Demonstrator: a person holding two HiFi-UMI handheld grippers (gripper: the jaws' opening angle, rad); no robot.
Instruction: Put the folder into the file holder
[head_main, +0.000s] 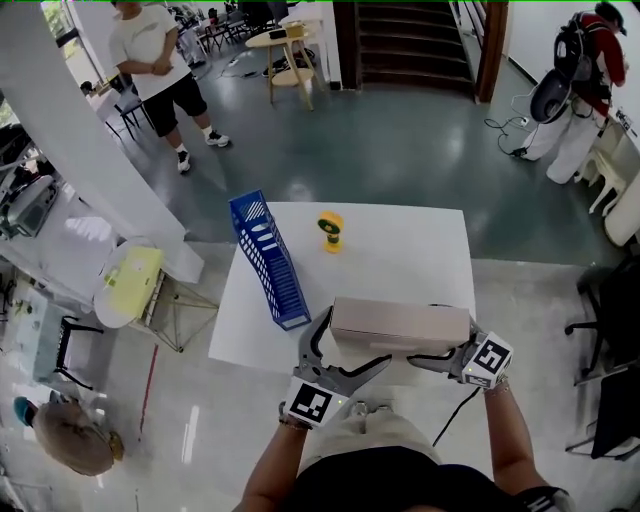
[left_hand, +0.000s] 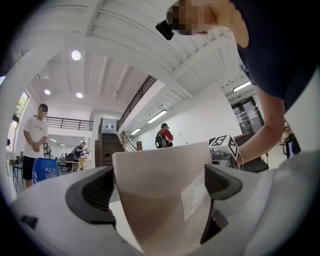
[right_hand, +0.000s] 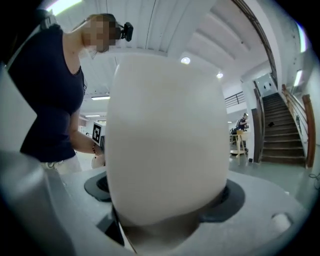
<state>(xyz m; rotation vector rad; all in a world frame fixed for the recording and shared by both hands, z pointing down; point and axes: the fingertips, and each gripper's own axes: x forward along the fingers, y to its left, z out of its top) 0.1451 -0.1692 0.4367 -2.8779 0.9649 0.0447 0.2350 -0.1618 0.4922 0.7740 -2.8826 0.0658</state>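
A beige folder hangs flat over the near edge of the white table, held at both ends. My left gripper clasps its left end, and in the left gripper view the folder fills the gap between both dark pads. My right gripper grips the right end; in the right gripper view the folder bulges up between the pads and hides most of the scene. The blue slatted file holder stands on the table's left side, ahead and to the left of the folder.
A small yellow fan-like object stands on the table behind the file holder. A pale yellow-green seat is at the table's left and a black chair at its right. People stand far off at the back left and back right.
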